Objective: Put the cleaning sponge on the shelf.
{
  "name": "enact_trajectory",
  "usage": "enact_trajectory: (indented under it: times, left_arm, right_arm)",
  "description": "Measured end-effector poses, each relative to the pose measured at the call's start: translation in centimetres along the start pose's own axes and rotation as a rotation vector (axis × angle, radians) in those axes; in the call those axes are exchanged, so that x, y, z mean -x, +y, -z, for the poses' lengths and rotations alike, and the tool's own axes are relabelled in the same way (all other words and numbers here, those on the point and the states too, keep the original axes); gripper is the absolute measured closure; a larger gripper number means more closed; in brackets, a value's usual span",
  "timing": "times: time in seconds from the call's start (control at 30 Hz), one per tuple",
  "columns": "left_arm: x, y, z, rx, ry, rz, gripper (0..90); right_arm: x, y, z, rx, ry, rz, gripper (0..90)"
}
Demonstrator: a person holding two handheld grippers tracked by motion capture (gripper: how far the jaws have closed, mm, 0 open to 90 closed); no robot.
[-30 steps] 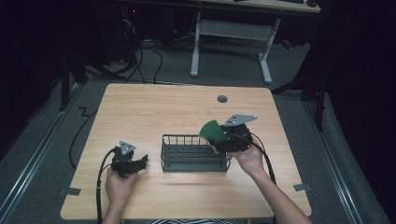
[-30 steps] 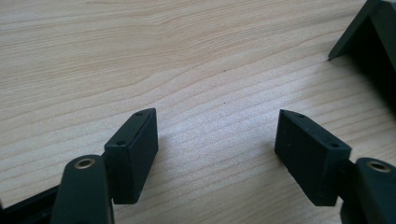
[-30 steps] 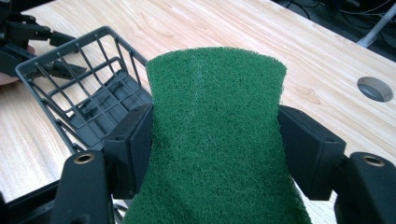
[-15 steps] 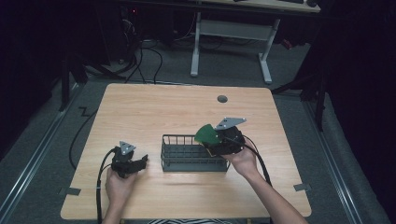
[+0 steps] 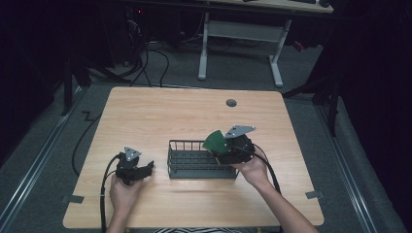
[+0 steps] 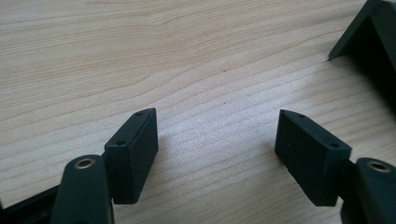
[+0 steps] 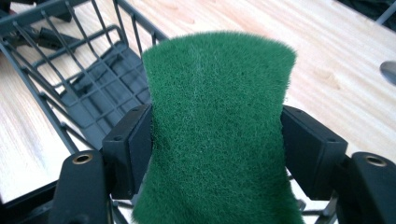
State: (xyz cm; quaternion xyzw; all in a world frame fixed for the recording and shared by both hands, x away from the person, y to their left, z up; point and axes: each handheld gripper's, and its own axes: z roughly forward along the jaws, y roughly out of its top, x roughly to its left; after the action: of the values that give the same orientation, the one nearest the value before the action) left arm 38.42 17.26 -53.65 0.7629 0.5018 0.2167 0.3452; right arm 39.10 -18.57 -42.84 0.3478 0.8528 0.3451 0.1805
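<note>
The right claw (image 5: 219, 149) is pinching a green sponge (image 7: 217, 126) across its width, long axis pointing onward. The wire basket (image 5: 194, 162) is lying just beneath and leftward; the left claw (image 6: 217, 154) is resting wide open, holding nothing.

The right tongs (image 5: 219, 147), clamped on a green scouring pad (image 5: 215, 141), shifted a little leftward and toward the person over the past second, carrying the pad from above the far right corner of the black wire basket (image 5: 194, 162) to a spot over its right end. The grey plate atop the tongs moved with them, and the person's right hand (image 5: 252, 167) and forearm drew in closer to the basket's right side on the desk (image 5: 160, 111).
</note>
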Motion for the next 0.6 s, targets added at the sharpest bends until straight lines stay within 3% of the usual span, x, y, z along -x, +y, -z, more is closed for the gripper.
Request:
enact_trajectory:
  times: [0.6]
  left_arm:
    - [-0.02,0.00,0.02,-0.001,-0.003,0.001,30.6]
  right_arm:
    - [-0.53,-0.48,-0.02,-0.032,-0.014,0.024,30.7]
